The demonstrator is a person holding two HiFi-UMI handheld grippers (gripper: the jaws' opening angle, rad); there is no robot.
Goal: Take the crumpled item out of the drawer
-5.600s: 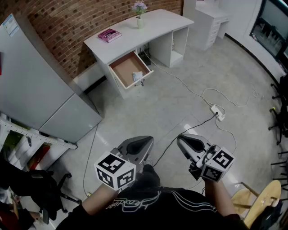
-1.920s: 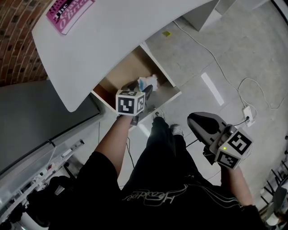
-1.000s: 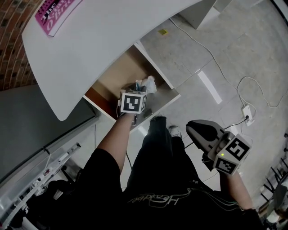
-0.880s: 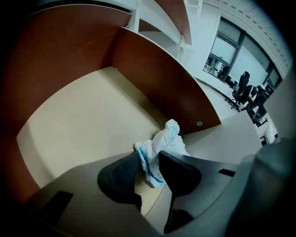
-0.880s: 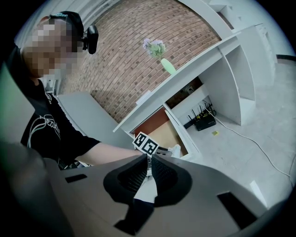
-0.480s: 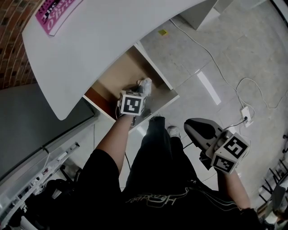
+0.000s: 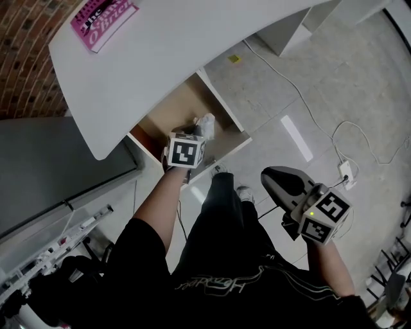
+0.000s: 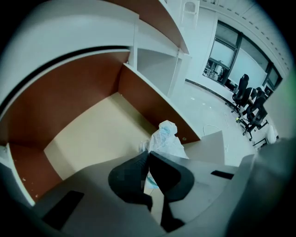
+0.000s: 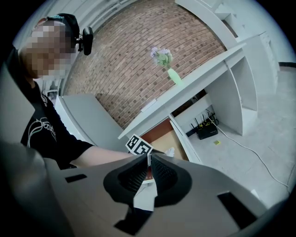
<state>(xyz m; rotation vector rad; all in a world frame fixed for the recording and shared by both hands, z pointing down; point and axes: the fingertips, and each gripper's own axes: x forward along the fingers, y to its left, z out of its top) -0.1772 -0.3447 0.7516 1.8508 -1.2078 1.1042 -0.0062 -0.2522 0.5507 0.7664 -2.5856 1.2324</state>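
The crumpled item (image 7: 206,123), a white wad with blue print, is at the front right corner of the open wooden drawer (image 7: 168,110) under the white desk. My left gripper (image 7: 196,133) reaches down into the drawer and is shut on the wad's lower edge. In the left gripper view the wad (image 8: 167,139) sticks up past the left gripper (image 8: 147,159), above the drawer floor (image 8: 88,136). My right gripper (image 7: 267,175) hangs over the floor to the right of the drawer, shut, with nothing in it. In its own view the right gripper (image 9: 148,163) points at the desk.
A pink book (image 7: 104,15) lies on the white desk top (image 7: 186,45). A grey cabinet (image 7: 51,160) stands left of the drawer. A power strip (image 7: 345,171) and cable lie on the floor at right. A flower vase (image 9: 172,74) stands on the desk.
The left gripper's jaws have closed on the crumpled item in the drawer. The right gripper has stayed almost where it was.
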